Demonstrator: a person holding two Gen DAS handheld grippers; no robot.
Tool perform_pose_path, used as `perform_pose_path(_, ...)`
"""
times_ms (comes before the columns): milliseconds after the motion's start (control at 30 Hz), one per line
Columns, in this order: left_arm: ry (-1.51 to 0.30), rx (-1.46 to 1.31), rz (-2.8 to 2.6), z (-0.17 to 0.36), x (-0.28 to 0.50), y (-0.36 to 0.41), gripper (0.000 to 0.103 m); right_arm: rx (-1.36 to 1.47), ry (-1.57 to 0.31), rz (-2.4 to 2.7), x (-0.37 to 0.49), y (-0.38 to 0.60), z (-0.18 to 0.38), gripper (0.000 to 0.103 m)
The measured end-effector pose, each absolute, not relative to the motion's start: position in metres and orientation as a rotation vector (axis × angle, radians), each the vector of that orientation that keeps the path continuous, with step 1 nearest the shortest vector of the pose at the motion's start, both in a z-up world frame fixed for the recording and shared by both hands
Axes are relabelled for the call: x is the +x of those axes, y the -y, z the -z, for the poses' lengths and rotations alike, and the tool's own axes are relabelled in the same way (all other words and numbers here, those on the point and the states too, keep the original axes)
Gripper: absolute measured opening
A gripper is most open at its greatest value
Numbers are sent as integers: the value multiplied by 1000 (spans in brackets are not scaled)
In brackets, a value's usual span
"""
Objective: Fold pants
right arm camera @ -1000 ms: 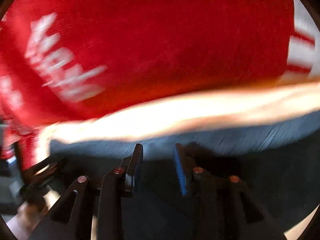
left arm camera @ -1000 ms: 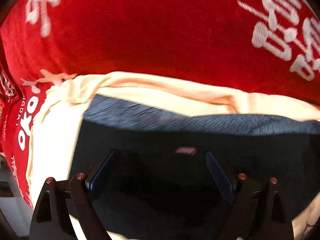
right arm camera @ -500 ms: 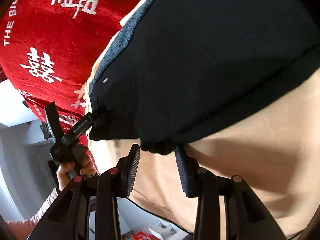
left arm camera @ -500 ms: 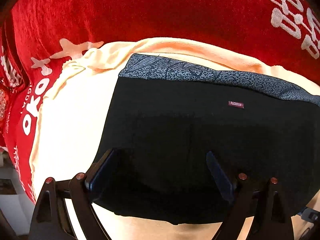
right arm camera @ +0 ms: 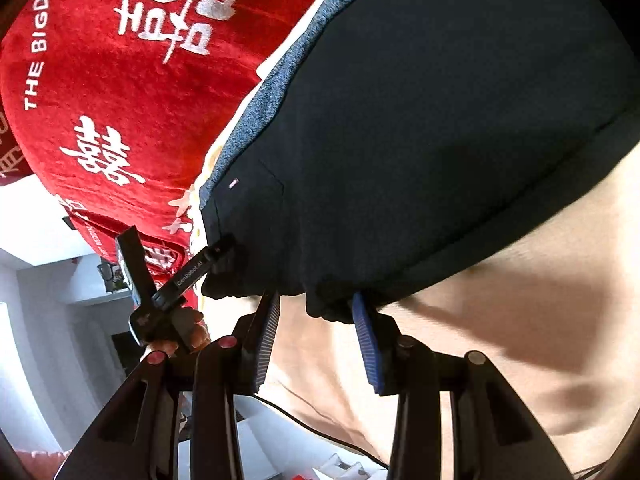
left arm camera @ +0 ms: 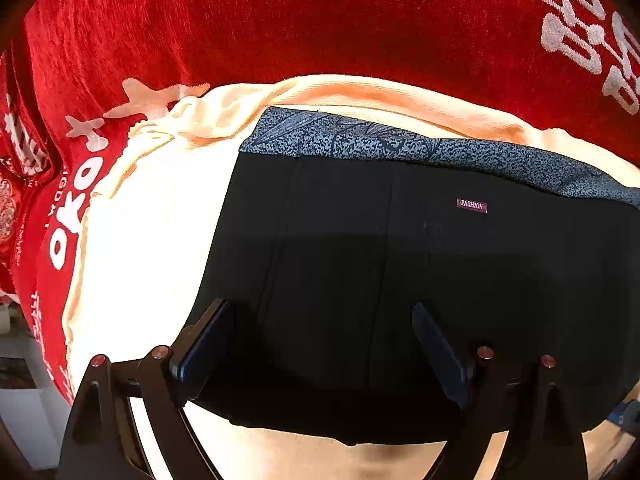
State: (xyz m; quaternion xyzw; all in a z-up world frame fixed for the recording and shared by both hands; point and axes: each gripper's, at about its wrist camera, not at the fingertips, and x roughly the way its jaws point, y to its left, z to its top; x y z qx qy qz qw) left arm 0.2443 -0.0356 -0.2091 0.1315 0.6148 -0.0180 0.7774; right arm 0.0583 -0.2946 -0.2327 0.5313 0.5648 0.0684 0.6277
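Black folded pants (left arm camera: 400, 264) with a blue-grey patterned waistband (left arm camera: 400, 142) and a small "FASHION" tag lie flat on a cream cloth (left arm camera: 148, 240). My left gripper (left arm camera: 320, 344) is open, its fingers spread over the pants' near edge. In the right wrist view the pants (right arm camera: 440, 120) fill the upper right. My right gripper (right arm camera: 316, 320) is open, with the pants' near fold edge (right arm camera: 328, 308) bunched between its fingertips. The left gripper also shows in the right wrist view (right arm camera: 216, 256), touching the pants' corner.
A red blanket with white lettering (left arm camera: 320, 20) lies beyond the cream cloth, also in the right wrist view (right arm camera: 120, 80). A cable (right arm camera: 320, 428) runs along the cloth's near edge. A white room with shelves (right arm camera: 60, 320) lies beyond to the left.
Both grippers pulled back from close over the pants; the folded pants now lie flat in full view. The right gripper's jaws opened wider around the fold edge.
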Motion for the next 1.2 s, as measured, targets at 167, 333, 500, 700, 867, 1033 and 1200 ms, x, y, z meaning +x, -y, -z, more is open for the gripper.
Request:
perform_pose_path(167,-1323,299,46,211,247,44,92,1298,-1267,-152,69,300,246,41)
perform_pose_path(333,-1303,417,93,211,245,47,92,1164,-1297,-165,85,298,225,9)
perform_pose_path(500,-1315,409,110,217,232,25,101,1075,-1373,-113,62,283,233,8)
perform_pose_path(700,-1307,416,81,210,224,33,101,1070,-1408,-153,53,286,228,13)
perform_pose_path(867,-1298,340,139,182,212,65,101,945,-1384,-90,43,329,194,14)
perform_pose_path(1033,-1297,271,294,180,194,148,101,697,-1346,-6,75,366,179,14)
perform_pose_path(1200,-1296,393,332,217,142,204,101,585,-1358,20,55,370,197,13)
